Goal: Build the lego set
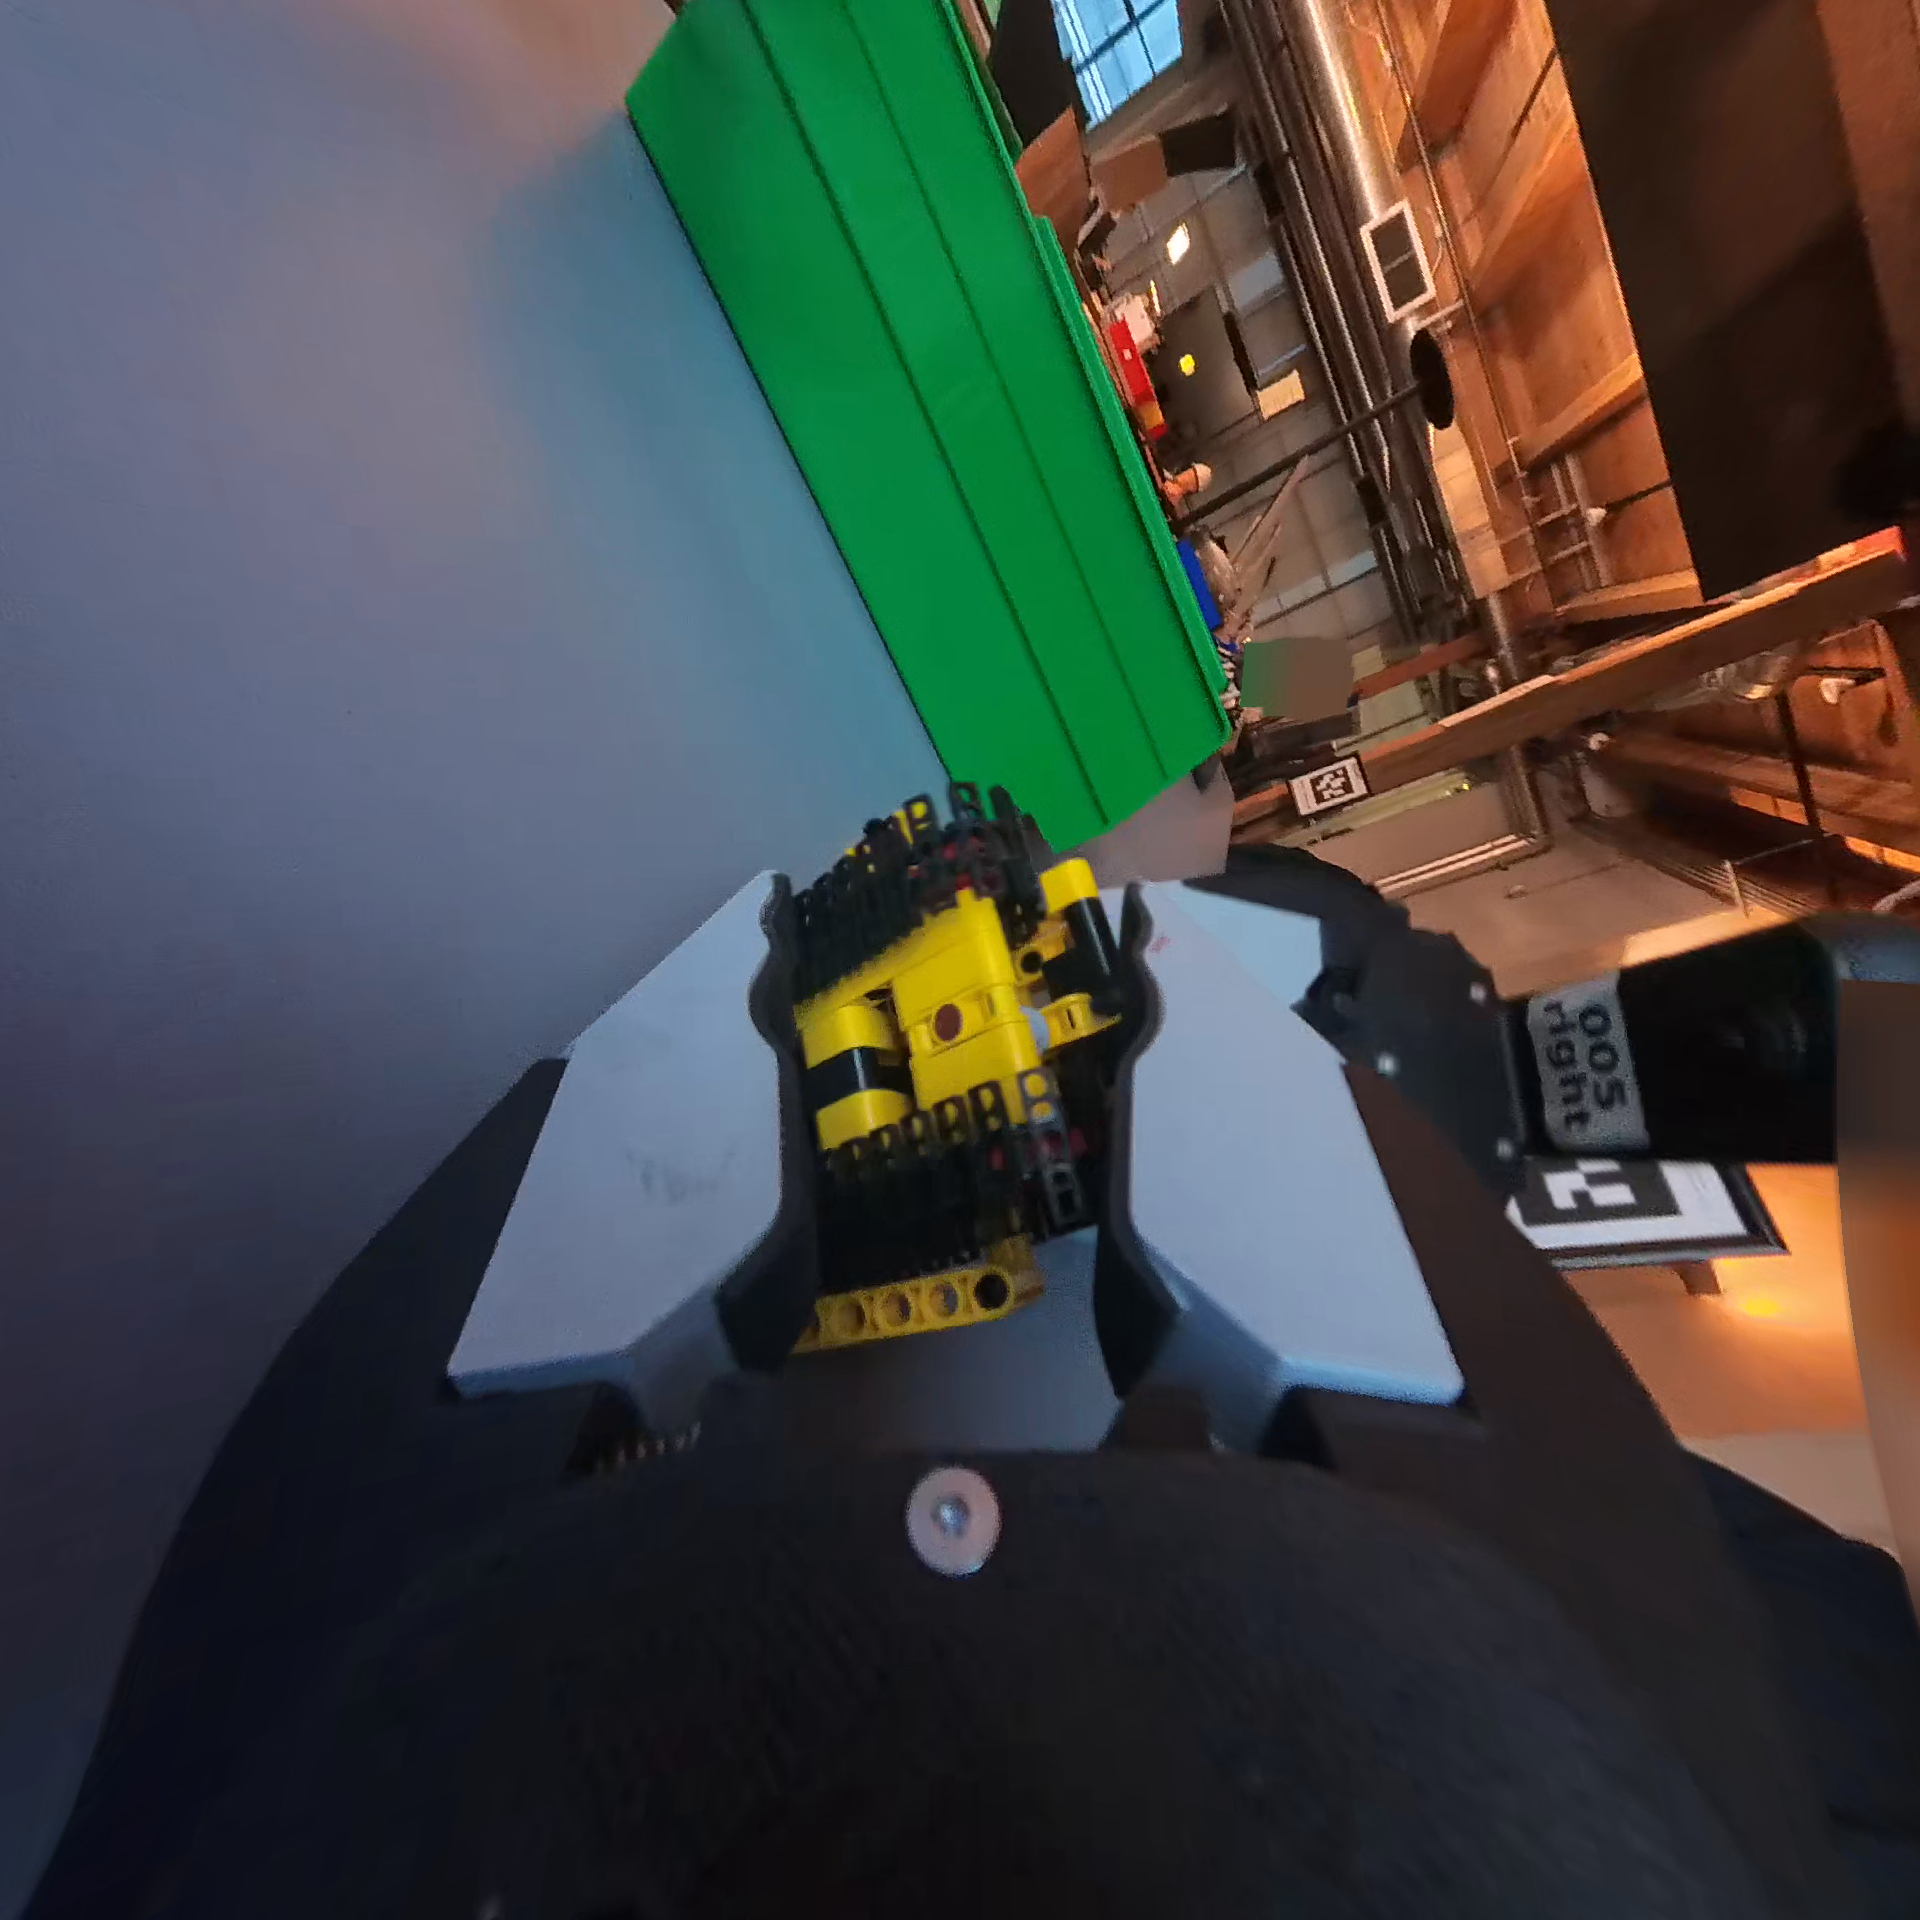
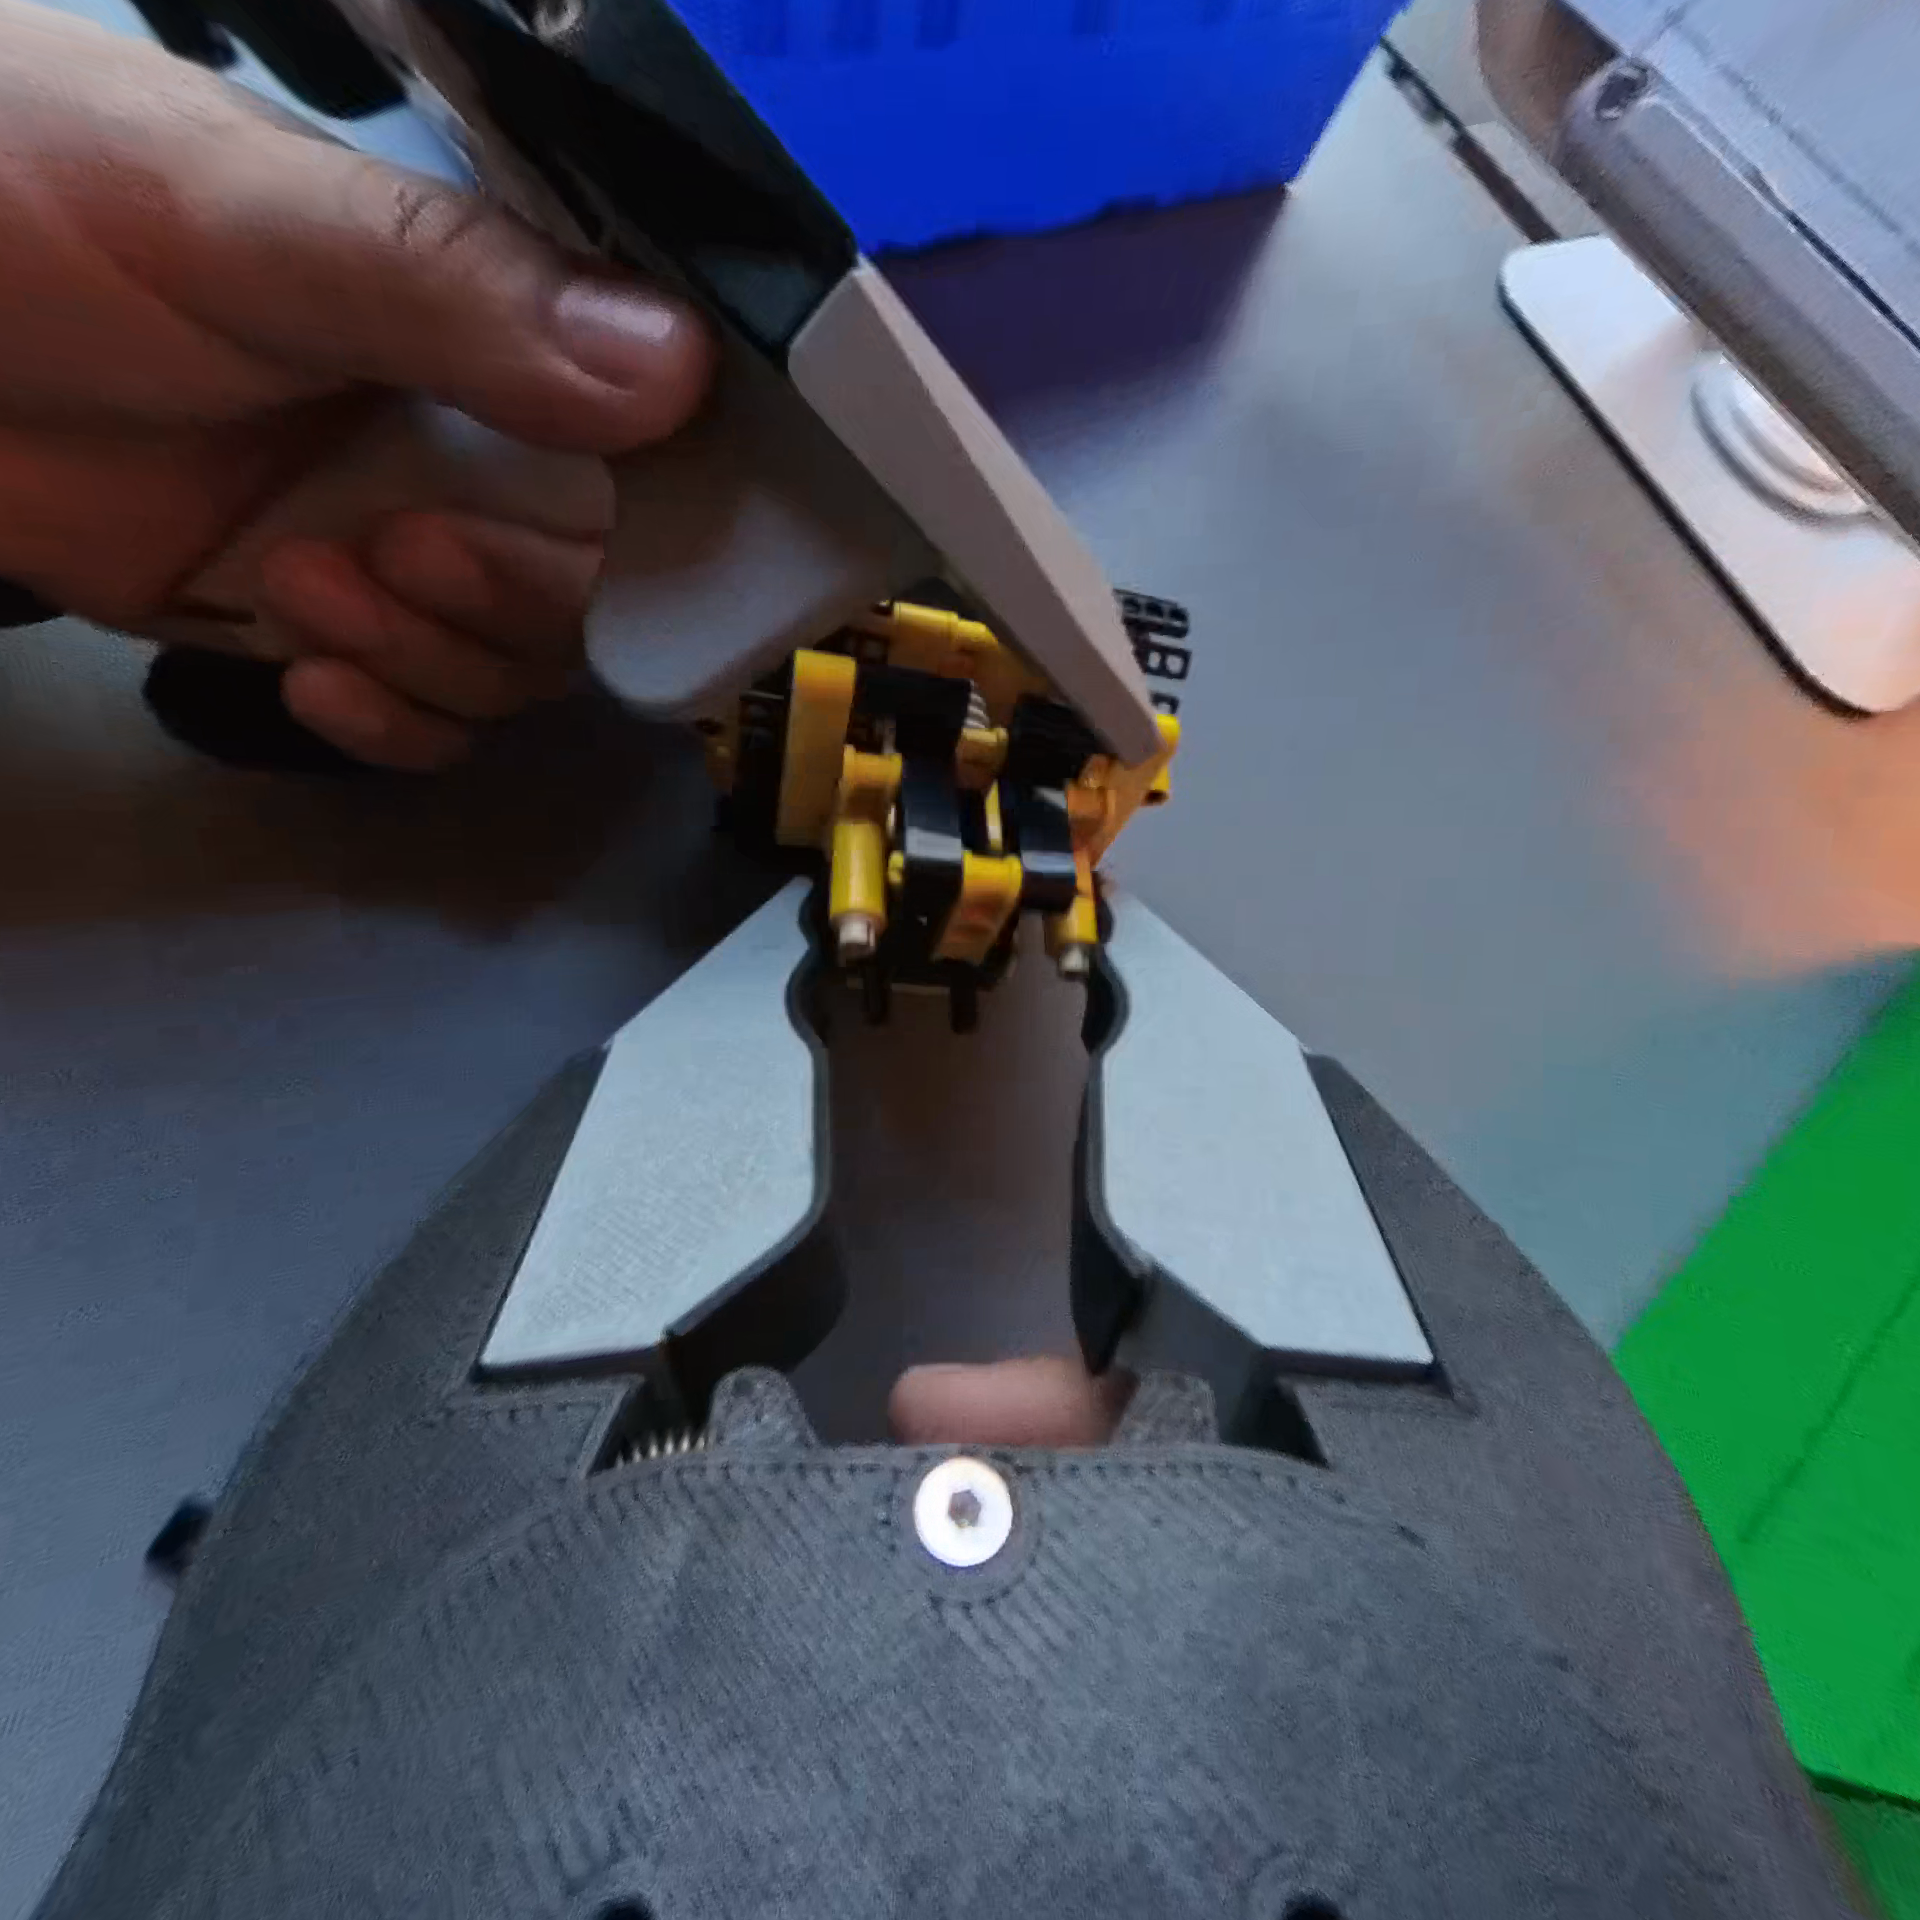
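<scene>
A yellow and black lego model is in the air between my two grippers. My left gripper is rolled on its side and shut on the model, with both pads pressed against its sides. In the right wrist view the model sits under the left gripper's grey finger, which a person's hand holds. My right gripper is shut on the model's near end, its fingertips against the yellow pins. The right gripper's body also shows in the left wrist view.
A green bin stands on the grey table beyond the model; it also shows in the right wrist view. A blue bin stands at the far edge. A grey metal stand's base is at the upper right. My left and right fingertips are right by each other.
</scene>
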`<state>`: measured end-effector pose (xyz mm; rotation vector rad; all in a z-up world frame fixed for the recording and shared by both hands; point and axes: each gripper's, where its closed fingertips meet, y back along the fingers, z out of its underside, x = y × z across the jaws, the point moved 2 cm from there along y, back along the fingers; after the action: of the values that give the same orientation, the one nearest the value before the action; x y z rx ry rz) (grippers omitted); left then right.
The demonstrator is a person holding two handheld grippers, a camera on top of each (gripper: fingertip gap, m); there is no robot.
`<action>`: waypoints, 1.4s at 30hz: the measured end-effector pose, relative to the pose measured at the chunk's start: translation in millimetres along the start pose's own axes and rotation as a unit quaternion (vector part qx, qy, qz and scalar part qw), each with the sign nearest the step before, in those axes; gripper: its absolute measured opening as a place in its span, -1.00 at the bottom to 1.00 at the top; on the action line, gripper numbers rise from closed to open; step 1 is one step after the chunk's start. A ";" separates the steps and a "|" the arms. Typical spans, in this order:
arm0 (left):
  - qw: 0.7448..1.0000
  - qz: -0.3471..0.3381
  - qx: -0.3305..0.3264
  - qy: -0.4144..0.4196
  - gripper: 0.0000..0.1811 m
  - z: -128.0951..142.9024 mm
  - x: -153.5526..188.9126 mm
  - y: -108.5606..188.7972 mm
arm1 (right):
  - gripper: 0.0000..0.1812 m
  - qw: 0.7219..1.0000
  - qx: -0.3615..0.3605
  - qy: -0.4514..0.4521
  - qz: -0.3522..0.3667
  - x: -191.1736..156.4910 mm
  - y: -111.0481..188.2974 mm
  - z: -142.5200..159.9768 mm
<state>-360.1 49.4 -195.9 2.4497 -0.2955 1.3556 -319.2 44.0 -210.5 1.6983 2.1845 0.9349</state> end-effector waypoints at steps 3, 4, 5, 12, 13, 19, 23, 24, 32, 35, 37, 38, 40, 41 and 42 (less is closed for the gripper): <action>1.000 0.008 0.003 -0.026 -0.23 1.8 10.0 10.3 | -0.66 0.999 -0.005 0.035 -0.024 10.7 21.2 -10.0; 0.999 -0.001 0.012 -0.043 -0.19 -0.3 11.7 16.3 | -0.66 0.998 -0.018 0.054 -0.017 20.8 29.9 -13.9; 0.998 -0.002 0.018 -0.067 -0.16 -0.9 14.9 23.7 | -0.67 0.997 -0.029 0.074 -0.018 28.9 37.4 -18.8; 0.927 -0.028 -0.140 -0.347 -0.29 60.0 22.9 43.1 | -0.80 0.958 -0.156 0.138 -0.194 25.7 12.9 -8.0; 0.895 -0.058 -0.167 -0.410 -0.31 66.1 16.8 44.0 | -0.80 0.961 -0.141 0.130 -0.198 27.5 8.8 -13.0; 0.751 -0.176 -0.209 -0.601 -0.35 66.7 -9.1 43.7 | -0.81 0.979 -0.079 0.088 -0.166 32.2 29.5 -16.7; 0.739 -0.176 -0.200 -0.619 -0.34 56.8 -9.7 35.7 | -0.82 0.990 0.008 0.025 -0.138 23.3 58.4 -14.9; 0.737 -0.168 -0.187 -0.627 -0.31 53.9 -6.5 31.3 | -0.82 0.988 0.042 -0.002 -0.148 18.1 62.2 -17.1; 0.677 -0.164 -0.169 -0.697 -0.35 46.7 -13.1 29.9 | -0.55 0.990 0.043 -0.084 -0.108 21.5 64.8 26.2; 0.671 -0.160 -0.160 -0.706 -0.40 48.6 -14.0 34.9 | -0.36 0.993 0.063 -0.055 -0.085 19.8 76.8 22.8; 0.663 -0.154 -0.156 -0.716 -0.40 49.0 -13.0 35.0 | -0.19 0.997 0.045 -0.028 -0.063 22.7 67.8 25.2; 0.662 -0.149 -0.156 -0.717 -0.40 49.4 -12.6 34.0 | -0.21 0.997 0.026 -0.024 -0.067 21.2 59.3 28.1; 0.662 -0.147 -0.159 -0.718 -0.41 48.8 -13.0 31.9 | -0.33 0.995 -0.017 -0.026 -0.092 13.0 40.2 36.3; 0.659 -0.149 -0.157 -0.720 -0.41 47.4 -13.7 31.3 | -0.35 0.995 -0.028 -0.019 -0.092 11.4 32.0 38.4; 0.654 -0.151 -0.154 -0.725 -0.42 45.6 -14.7 31.7 | -0.39 0.995 -0.019 -0.013 -0.095 10.3 27.5 35.3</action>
<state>-342.7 3.2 -225.3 2.4598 -0.3529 -0.9655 -282.0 69.4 -219.2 1.4483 2.2480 0.8923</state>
